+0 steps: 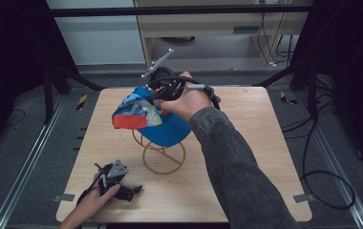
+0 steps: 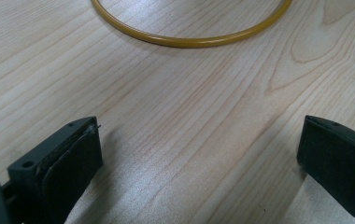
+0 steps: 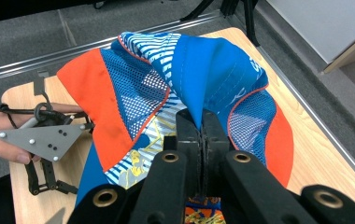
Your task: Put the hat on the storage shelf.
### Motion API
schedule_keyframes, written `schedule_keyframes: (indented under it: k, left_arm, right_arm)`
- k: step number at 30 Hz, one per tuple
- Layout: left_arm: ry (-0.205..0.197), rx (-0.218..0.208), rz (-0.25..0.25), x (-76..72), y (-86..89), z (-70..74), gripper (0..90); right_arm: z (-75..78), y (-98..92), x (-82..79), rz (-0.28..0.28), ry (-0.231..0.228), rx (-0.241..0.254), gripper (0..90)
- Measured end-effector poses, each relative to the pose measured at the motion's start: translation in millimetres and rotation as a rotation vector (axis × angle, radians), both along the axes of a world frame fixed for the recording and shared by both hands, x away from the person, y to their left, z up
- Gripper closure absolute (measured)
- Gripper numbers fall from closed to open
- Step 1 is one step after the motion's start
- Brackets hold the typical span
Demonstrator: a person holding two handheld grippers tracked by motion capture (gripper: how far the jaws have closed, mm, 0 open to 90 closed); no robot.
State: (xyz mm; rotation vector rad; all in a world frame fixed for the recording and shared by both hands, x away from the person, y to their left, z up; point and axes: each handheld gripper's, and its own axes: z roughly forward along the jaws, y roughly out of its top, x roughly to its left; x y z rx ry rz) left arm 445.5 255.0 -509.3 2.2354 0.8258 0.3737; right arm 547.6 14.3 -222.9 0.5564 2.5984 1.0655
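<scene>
1. Your right gripper [image 3: 202, 126] has its jaws pressed together on a fold of the cap's [image 3: 166, 88] blue fabric; the cloth bunches up into a ridge right where the jaws meet.
2. In the high view, your right hand [image 1: 185, 99] holds that gripper [image 1: 163, 88] above the far middle of the table [image 1: 246, 157], with its grey plate angled up and away from you.
3. The cap [image 1: 146, 117] hangs from the grip, blue with mesh panels, striped print and an orange brim. It sits over the top of the yellow wire stand [image 1: 163, 155]; you cannot tell from these views whether it touches the wire.
4. The stand's round base ring lies flat on the wood near the table's centre.
5. Your left gripper [image 2: 199, 154] has its jaws spread wide with bare wood between them, low over the tabletop. An arc of the stand's ring [image 2: 189, 39] lies just ahead of it.
6. In the high view, your left hand [image 1: 91, 202] holds that gripper [image 1: 115, 179] near the table's near-left edge, well apart from the cap.
</scene>
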Motion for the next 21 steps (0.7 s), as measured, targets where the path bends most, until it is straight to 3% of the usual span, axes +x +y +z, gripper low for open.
schedule_keyframes:
  k: [21]
  left_arm:
    - [-0.001,-0.002,0.001,-0.3,0.0,-0.1,0.0]
  right_arm:
    - [-5.1,3.8,1.8,0.001,0.013,0.021,88.6]
